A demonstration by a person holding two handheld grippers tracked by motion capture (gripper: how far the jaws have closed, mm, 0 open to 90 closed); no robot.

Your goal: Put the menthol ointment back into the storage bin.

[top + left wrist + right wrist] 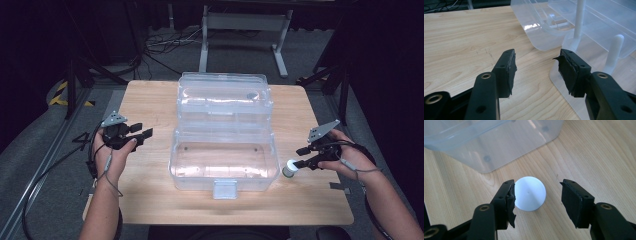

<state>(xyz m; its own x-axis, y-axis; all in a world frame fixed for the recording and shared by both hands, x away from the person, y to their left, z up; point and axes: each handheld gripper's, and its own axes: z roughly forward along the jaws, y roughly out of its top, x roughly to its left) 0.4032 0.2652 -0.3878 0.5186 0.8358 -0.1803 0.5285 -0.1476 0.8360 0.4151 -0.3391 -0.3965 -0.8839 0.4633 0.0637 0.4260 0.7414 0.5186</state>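
My right hand-held gripper (pixel 296 158) sits low over the tabletop (pixel 150 100), just off the right end of the clear plastic box (pixel 223 162). Its jaws stand wide apart, and between them is a small jar with a white lid (pixel 530 193), upright on the wood. In the right gripper view the round lid (pixel 289 167) lies against the torn pad of the left-hand jaw, while a clear gap of bare wood separates it from the other jaw, so I am not gripping it; the jar stands free on the tabletop.

My left hand-held gripper (pixel 142 135) hovers on the opposite side, near the left end of the box, pointing toward it. Its jaws are also open, with only bare wood between them. In the left gripper view (pixel 537 70) the rounded corner of the box (pixel 541 37) lies just ahead of the jaw tips, apart from them.

The box itself sits in the middle of the tabletop with its lid (pixel 225 95) swung open and lying back behind it. A grey latch (pixel 224 189) hangs at the near front edge.
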